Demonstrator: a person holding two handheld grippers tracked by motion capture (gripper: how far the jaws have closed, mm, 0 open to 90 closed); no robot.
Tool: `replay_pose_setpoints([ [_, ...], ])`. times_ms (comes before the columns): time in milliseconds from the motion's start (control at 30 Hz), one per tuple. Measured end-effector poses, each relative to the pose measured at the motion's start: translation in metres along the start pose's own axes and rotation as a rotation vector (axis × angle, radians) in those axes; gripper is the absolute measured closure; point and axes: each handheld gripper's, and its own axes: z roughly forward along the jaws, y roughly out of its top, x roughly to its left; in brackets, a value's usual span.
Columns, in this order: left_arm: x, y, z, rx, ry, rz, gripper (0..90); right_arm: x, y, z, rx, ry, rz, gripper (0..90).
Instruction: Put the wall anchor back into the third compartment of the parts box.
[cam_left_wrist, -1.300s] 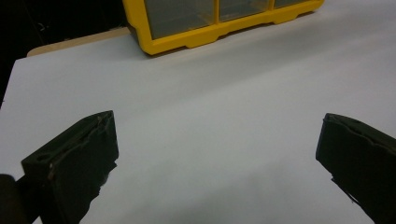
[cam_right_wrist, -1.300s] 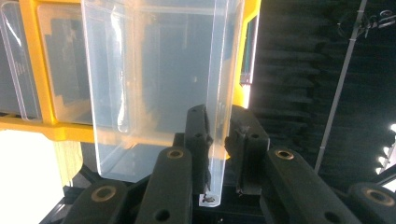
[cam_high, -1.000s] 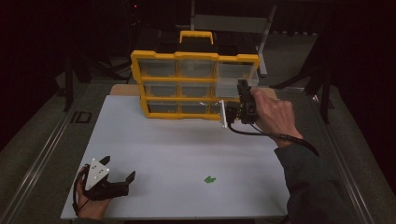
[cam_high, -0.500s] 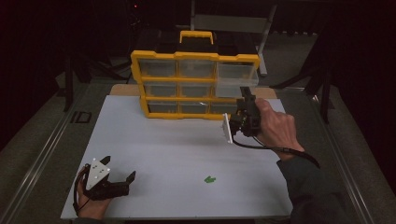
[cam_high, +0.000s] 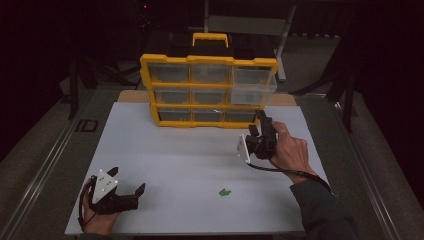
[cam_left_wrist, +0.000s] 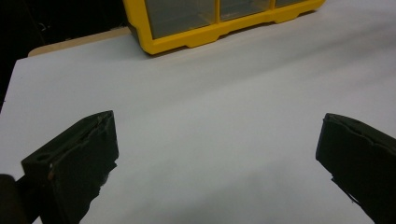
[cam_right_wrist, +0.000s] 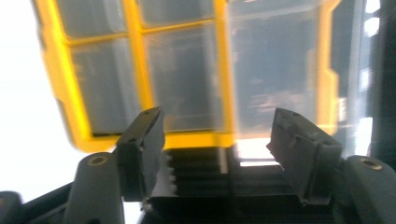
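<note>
A yellow organizer (cam_high: 209, 90) with clear drawers stands at the back of the white board (cam_high: 190, 160). Its top right drawer (cam_high: 254, 86) sticks out toward me. A hand holds my right gripper (cam_high: 261, 123) just in front of the organizer's lower right corner, jaws aimed at it. In the right gripper view that gripper (cam_right_wrist: 217, 121) faces the drawers (cam_right_wrist: 187, 79); its jaws have just been opening and nothing lies between them. My left gripper (cam_high: 127, 180) rests open at the board's near left corner, and in its own view the left gripper (cam_left_wrist: 217, 135) has bare board between its jaws.
A small green piece (cam_high: 224, 191) lies on the board near the front, between the two hands. A black cable (cam_high: 280, 170) trails from the right gripper past the wrist. Dark metal frames stand behind and beside the table.
The right hand has come down and back from the organizer's lower right drawers toward the board, and its jaws have spread apart. The left gripper has not moved.
</note>
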Motion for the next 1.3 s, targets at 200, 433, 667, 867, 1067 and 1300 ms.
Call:
replay_pose_setpoints([
  [200,0.000,0.000,0.000,-0.001,0.000,0.000,0.0,0.006,-0.007,-0.001,-0.019,0.108,0.230,31.9],
  [433,0.000,0.000,0.000,-0.002,0.001,-0.005,0.0,0.010,-0.028,0.003,-0.038,0.247,0.522,30.2],
  [667,0.000,0.004,-0.001,-0.011,-0.010,-0.026,0.0,0.014,-0.057,0.002,-0.050,0.371,0.841,29.2],
  [867,-0.006,0.019,0.001,-0.012,-0.034,0.013,0.0,0.019,-0.080,-0.003,-0.084,0.446,1.053,27.9],
  [1067,-0.012,0.035,0.009,0.021,-0.049,0.070,0.0,0.033,-0.102,-0.009,-0.102,0.464,1.192,27.4],
  [1300,-0.028,0.052,0.026,0.072,-0.122,0.150,0.0,0.047,-0.116,-0.018,-0.098,0.494,1.235,24.2],
])
